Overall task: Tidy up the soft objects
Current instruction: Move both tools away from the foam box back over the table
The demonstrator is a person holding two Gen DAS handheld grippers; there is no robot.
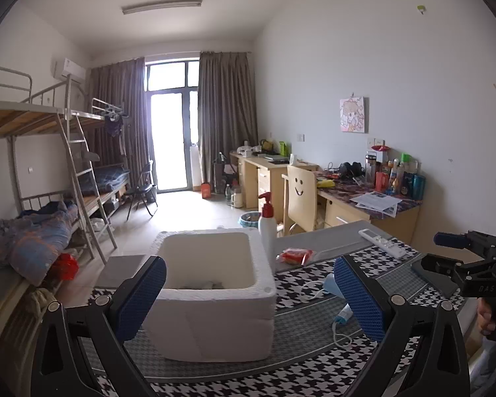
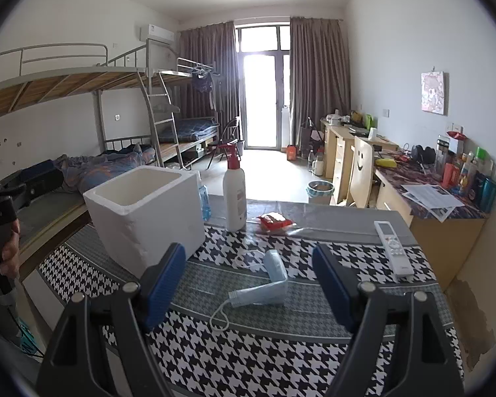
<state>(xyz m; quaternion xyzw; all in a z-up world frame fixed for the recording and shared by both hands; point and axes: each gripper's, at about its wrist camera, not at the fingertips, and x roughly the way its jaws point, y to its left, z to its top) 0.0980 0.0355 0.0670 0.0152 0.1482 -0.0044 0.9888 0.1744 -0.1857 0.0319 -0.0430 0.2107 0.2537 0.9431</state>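
Observation:
A white foam box (image 1: pixel 215 294) stands open on the houndstooth table (image 1: pixel 281 370); a pale cloth lies in its bottom (image 1: pixel 203 285). It also shows in the right wrist view (image 2: pixel 148 218). A light blue face mask (image 2: pixel 268 284) with white ear loops lies on the table, partly seen in the left wrist view (image 1: pixel 342 314). My left gripper (image 1: pixel 248 297) is open and empty, just before the box. My right gripper (image 2: pixel 249 287) is open and empty, hovering above and before the mask; it also shows in the left wrist view (image 1: pixel 446 254).
A white pump bottle with red top (image 2: pixel 234 192), a red snack packet (image 2: pixel 274 222) and a white remote (image 2: pixel 393 248) lie on the table behind the mask. A blue-tinted bottle (image 2: pixel 204 203) stands behind the box. Bunk beds are left, desks and a chair right.

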